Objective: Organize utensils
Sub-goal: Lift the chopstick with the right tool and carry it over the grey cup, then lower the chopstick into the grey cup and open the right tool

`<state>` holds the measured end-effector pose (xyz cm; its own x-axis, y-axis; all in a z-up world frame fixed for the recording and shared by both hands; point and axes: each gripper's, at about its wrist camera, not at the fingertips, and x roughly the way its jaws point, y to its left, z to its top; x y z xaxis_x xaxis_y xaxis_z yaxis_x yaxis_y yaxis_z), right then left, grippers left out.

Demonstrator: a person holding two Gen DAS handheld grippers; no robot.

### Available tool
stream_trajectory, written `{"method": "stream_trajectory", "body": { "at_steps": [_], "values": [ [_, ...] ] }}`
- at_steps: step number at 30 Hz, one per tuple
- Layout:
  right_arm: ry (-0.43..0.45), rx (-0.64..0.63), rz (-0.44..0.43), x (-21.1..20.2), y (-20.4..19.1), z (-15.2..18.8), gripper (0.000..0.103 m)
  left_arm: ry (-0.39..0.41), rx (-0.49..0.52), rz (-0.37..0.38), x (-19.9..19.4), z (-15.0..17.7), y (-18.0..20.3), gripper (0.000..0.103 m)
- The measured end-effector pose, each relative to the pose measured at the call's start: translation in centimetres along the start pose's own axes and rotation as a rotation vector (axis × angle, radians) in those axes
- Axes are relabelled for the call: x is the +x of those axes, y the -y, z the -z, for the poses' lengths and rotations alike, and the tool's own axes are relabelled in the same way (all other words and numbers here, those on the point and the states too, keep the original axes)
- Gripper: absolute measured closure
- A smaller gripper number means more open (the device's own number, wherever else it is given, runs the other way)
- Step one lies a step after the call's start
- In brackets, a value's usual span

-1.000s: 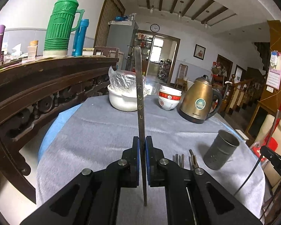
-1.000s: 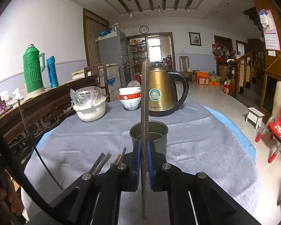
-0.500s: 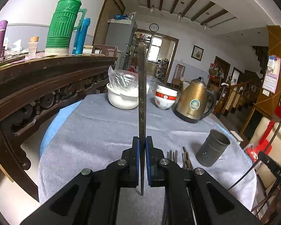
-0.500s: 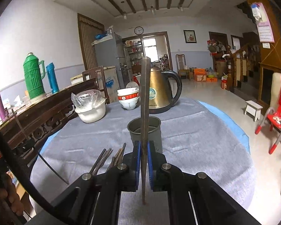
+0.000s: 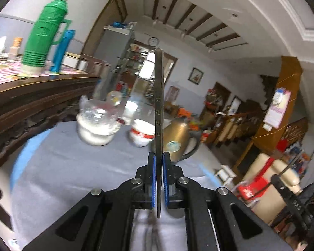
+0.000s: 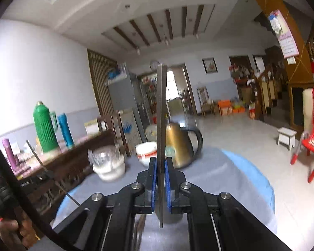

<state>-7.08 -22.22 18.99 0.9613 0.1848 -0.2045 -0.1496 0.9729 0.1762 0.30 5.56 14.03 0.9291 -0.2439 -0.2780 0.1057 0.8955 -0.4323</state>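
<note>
My left gripper (image 5: pixel 158 159) is shut on a thin metal chopstick (image 5: pixel 158 104) that stands upright between its blue pads, engraved characters on its side. My right gripper (image 6: pixel 160 164) is shut on a second metal chopstick (image 6: pixel 161 115), also upright. Both views are tilted up and blurred. In the right wrist view the grey metal cup is mostly hidden behind the gripper; only a sliver (image 6: pixel 173 218) shows below the pads. The loose chopsticks on the table are a dim blur under the left gripper (image 5: pixel 150 228).
On the grey tablecloth (image 5: pixel 73 167) stand a white pot with a plastic cover (image 5: pixel 96 129), stacked red-and-white bowls (image 5: pixel 142 133) and a gold kettle (image 5: pixel 175 140). A dark wooden sideboard (image 5: pixel 31 96) with a green thermos (image 5: pixel 44 35) runs along the left.
Both grippers have lifted and tilted upward with their chopsticks. The cup and the loose chopsticks have dropped out of clear view beneath the grippers.
</note>
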Motion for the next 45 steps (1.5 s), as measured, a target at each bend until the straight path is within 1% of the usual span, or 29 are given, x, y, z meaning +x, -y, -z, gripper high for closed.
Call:
{"method": "stream_trajectory", "body": {
  "at_steps": [1,4,7,13,17,23,28,31,33,34,35,36,37,38,39,40,41,43,45],
  "values": [
    [0.017,-0.004,-0.004,0.2,-0.1,-0.6,0.095,-0.004,-0.007,0.017,0.4,-0.3,0.4,0.096],
    [0.032,-0.01,-0.015,1.8,-0.3,-1.8,0.095,-0.016,-0.009,0.063,2.3,-1.0,2.2,0.096],
    [0.018,-0.011,-0.022,3.9,-0.5,-2.0,0.095,-0.033,-0.005,0.09,4.3,-1.4,3.6,0.096],
    [-0.012,-0.017,-0.015,7.6,-0.3,-1.6,0.095,-0.07,-0.006,0.096,8.7,-1.4,5.1,0.096],
    [-0.032,-0.016,-0.002,9.2,0.7,-1.4,0.095,-0.117,0.005,0.092,11.4,-0.5,5.2,0.096],
    [-0.128,-0.011,0.008,13.1,1.8,0.2,0.095,-0.221,0.046,0.07,15.0,1.5,4.8,0.096],
    [-0.205,-0.013,0.01,15.2,2.4,1.7,0.095,-0.294,0.079,0.066,16.5,3.0,5.0,0.096],
    [-0.256,-0.014,0.012,16.3,2.5,2.3,0.094,-0.353,0.097,0.055,17.1,3.7,5.2,0.096],
    [-0.282,-0.011,0.022,16.6,2.6,2.6,0.093,-0.368,0.097,0.036,16.9,3.9,5.1,0.092],
    [-0.299,-0.006,0.029,16.8,2.8,2.7,0.093,-0.367,0.096,0.03,16.7,3.7,5.1,0.084],
    [-0.313,0.002,0.036,16.9,3.0,2.7,0.092,-0.362,0.093,0.029,16.3,3.5,5.0,0.07],
    [-0.317,0.006,0.041,16.9,3.1,2.6,0.089,-0.353,0.09,0.028,15.7,3.2,4.8,0.061],
    [-0.312,0.01,0.049,16.5,3.3,2.4,0.082,-0.333,0.086,0.023,14.9,2.8,4.7,0.049],
    [-0.303,0.014,0.055,16.0,3.3,2.2,0.077,-0.311,0.086,0.018,14.3,2.4,4.5,0.045],
    [-0.292,0.02,0.06,15.5,3.3,2.0,0.059,-0.288,0.091,0.01,13.4,2.1,4.3,0.044],
    [-0.28,0.027,0.062,15.0,3.3,1.8,0.034,-0.273,0.097,0.0,12.6,1.9,4.0,0.041],
    [-0.255,0.033,0.065,14.2,3.3,1.5,0.027,-0.263,0.099,-0.01,11.9,1.7,3.7,0.038],
    [-0.208,0.022,0.078,12.5,2.9,1.2,0.027,-0.239,0.098,-0.036,10.3,1.6,2.8,0.036],
    [-0.206,0.03,0.076,11.4,2.7,1.3,0.027,-0.228,0.11,-0.084,8.7,1.9,1.5,0.032]
  ]
}}
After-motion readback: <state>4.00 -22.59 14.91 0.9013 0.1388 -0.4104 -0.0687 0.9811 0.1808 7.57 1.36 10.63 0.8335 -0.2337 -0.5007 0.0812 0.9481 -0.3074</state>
